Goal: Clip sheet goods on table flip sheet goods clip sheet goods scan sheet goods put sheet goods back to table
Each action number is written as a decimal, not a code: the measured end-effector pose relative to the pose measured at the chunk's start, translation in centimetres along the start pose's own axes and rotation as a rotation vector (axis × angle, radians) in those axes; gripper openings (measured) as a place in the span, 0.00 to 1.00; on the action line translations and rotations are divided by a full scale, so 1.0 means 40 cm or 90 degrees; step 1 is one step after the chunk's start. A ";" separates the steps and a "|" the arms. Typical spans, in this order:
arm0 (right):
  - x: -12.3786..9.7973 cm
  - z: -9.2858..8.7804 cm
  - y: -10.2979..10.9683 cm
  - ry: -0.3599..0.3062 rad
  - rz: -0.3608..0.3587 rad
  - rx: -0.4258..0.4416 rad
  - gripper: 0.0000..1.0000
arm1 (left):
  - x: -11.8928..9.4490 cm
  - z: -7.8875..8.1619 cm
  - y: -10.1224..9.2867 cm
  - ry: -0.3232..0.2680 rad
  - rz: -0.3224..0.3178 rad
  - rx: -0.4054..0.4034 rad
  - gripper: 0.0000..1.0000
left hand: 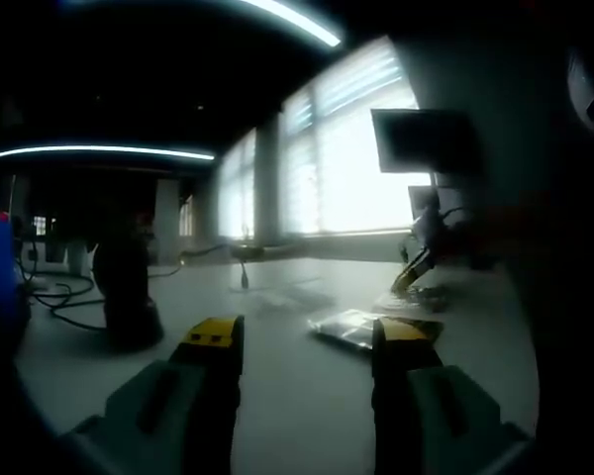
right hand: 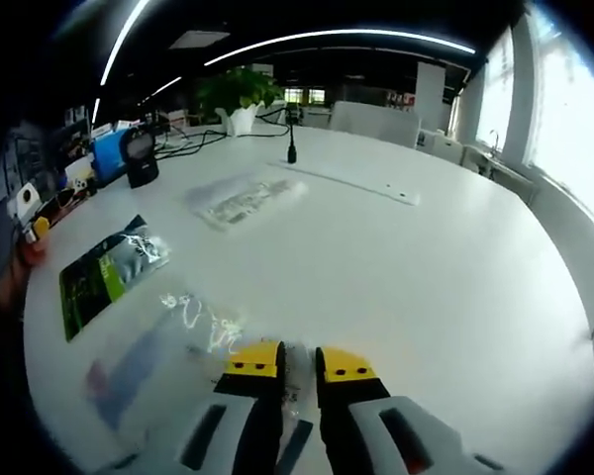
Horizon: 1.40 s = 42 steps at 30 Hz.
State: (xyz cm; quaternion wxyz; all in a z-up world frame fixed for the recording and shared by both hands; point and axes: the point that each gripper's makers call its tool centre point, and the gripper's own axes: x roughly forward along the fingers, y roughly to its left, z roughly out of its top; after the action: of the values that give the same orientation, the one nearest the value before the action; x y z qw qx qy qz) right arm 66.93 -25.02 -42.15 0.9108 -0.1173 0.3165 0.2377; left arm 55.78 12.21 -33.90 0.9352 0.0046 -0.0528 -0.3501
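In the right gripper view, a clear plastic sheet packet (right hand: 168,341) lies flat on the white table (right hand: 406,267). My right gripper (right hand: 299,364) is shut on its near edge, the yellow-tipped jaws a narrow slit apart with film between them. A green-and-black packet (right hand: 109,272) lies to the left, and another clear packet (right hand: 243,198) farther out. In the left gripper view, my left gripper (left hand: 309,334) hangs open above the table with nothing between its jaws. Just beyond it lies a clear packet (left hand: 351,327). A yellow-and-black tool, probably the right gripper (left hand: 416,265), shows over another clear sheet (left hand: 411,299).
A black handheld device (right hand: 139,158) stands on the table's left side beside blue boxes (right hand: 107,150). A potted plant (right hand: 233,94) and a small black stand (right hand: 291,148) sit at the far edge. In the left gripper view, a dark upright object (left hand: 124,292) with cables stands left; a person's dark body (left hand: 564,297) is right.
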 end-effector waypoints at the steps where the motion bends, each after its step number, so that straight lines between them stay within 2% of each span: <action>1: 0.000 0.000 0.000 0.000 0.000 0.000 0.03 | 0.000 0.000 0.000 0.000 0.000 0.000 0.45; 3: -0.001 -0.002 -0.005 0.005 -0.006 0.002 0.00 | 0.000 0.000 0.000 0.000 0.000 0.000 0.45; 9: -0.004 -0.003 -0.009 0.006 0.002 0.036 0.00 | -0.001 0.001 0.002 -0.001 0.001 0.000 0.45; 13: -0.016 -0.008 0.004 0.018 0.025 0.130 0.00 | -0.002 0.000 0.004 -0.001 0.002 -0.001 0.45; 17: -0.030 0.000 0.007 -0.004 0.028 0.152 0.00 | -0.002 0.000 0.005 -0.001 0.002 -0.002 0.45; 24: -0.081 0.068 0.055 -0.073 0.072 0.268 0.00 | -0.002 0.001 0.006 -0.003 0.003 -0.003 0.45; 30: -0.129 0.117 0.086 -0.112 0.090 0.321 0.00 | -0.002 0.001 0.006 -0.003 0.003 -0.002 0.45; 33: -0.142 0.142 0.086 -0.116 0.097 0.349 0.00 | -0.003 0.002 0.006 -0.005 0.004 -0.002 0.45; 36: -0.171 0.175 0.100 -0.142 0.103 0.359 0.00 | -0.003 0.003 0.006 -0.006 0.003 -0.002 0.45; 38: -0.194 0.219 0.121 -0.179 0.116 0.358 0.00 | -0.003 0.004 0.005 -0.007 0.002 -0.002 0.45; 39: -0.196 0.243 0.104 -0.189 0.114 0.358 0.00 | -0.003 0.004 0.005 -0.007 0.002 -0.001 0.45; 42: -0.218 0.281 0.118 -0.209 0.109 0.348 0.00 | -0.003 0.005 0.004 -0.008 0.002 -0.001 0.45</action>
State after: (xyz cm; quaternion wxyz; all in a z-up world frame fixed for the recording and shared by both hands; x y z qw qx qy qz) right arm 64.41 -20.00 -28.25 0.9242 0.1983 0.2266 0.2351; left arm 55.77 12.43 -33.71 0.9355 0.0012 -0.0583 -0.3486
